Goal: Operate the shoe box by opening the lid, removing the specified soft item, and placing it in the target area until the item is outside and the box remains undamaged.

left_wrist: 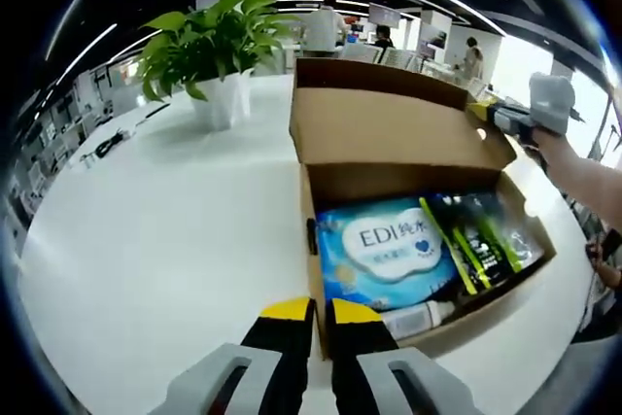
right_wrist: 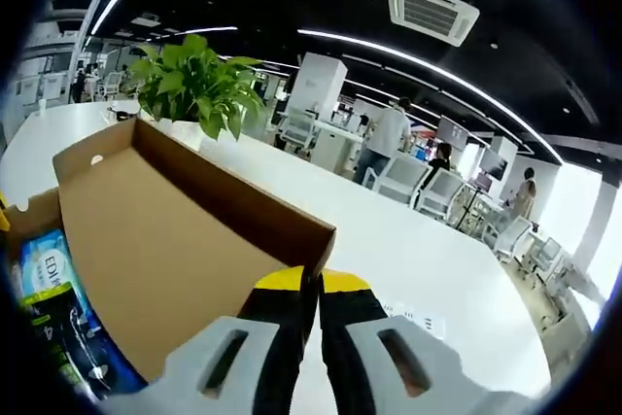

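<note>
Two steps remain — the brown cardboard shoe box (left_wrist: 408,191) stands open on the white bench (left_wrist: 165,230). The right gripper (right_wrist: 312,289) pinches its lid (right_wrist: 194,230); the left gripper (left_wrist: 316,313), jaws closed, grips the box's front wall — the blue soft pack (left_wrist: 384,250) lies inside.

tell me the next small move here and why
Probably release the box wall and reach the left gripper in for the blue soft pack. The lid already stands open, the right gripper shut on its edge, and the pack lies uncovered inside the shoe box.
</note>
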Action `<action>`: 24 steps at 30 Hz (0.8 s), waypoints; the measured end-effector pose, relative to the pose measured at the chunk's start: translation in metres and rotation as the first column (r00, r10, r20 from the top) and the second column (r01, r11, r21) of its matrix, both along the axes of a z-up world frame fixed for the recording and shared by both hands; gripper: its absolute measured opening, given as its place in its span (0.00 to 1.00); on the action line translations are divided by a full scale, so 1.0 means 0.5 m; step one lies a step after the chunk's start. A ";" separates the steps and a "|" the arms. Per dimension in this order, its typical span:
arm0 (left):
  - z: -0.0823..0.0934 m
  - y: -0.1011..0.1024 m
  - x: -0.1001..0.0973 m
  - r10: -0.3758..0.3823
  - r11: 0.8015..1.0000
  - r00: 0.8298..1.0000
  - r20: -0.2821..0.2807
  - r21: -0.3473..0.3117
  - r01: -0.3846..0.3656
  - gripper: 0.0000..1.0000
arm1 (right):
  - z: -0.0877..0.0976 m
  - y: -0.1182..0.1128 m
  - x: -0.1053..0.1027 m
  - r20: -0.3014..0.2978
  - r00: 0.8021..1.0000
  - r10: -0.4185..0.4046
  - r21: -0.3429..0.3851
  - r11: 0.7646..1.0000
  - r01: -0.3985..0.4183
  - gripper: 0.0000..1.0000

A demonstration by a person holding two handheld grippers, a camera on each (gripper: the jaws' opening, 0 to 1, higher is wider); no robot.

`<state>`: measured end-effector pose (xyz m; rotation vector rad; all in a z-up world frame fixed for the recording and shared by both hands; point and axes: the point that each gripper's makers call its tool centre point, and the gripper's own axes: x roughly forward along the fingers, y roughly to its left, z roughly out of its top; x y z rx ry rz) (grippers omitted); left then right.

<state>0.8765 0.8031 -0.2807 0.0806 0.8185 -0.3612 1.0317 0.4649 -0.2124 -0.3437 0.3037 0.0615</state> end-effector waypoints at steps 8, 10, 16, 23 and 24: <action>-0.001 0.002 0.002 0.001 1.000 1.000 -0.006 -0.004 -0.001 0.05 | -0.038 -0.003 0.013 -0.036 0.999 -0.003 0.019 1.000 0.004 0.02; -0.001 0.003 0.003 0.001 1.000 1.000 -0.007 -0.002 -0.001 0.05 | -0.050 -0.002 0.013 -0.054 0.999 -0.007 0.027 1.000 0.008 0.02; -0.002 0.003 0.004 0.001 1.000 1.000 -0.010 -0.005 -0.001 0.05 | -0.081 -0.007 0.027 -0.098 0.995 -0.016 0.059 0.998 0.022 0.01; -0.001 0.003 0.003 0.005 1.000 1.000 -0.013 -0.011 -0.005 0.05 | -0.094 -0.005 0.018 -0.142 0.990 -0.020 0.089 0.995 0.033 0.01; -0.001 0.004 0.004 0.005 1.000 1.000 -0.013 -0.011 -0.005 0.05 | -0.096 -0.006 0.017 -0.150 0.988 -0.021 0.093 0.995 0.036 0.01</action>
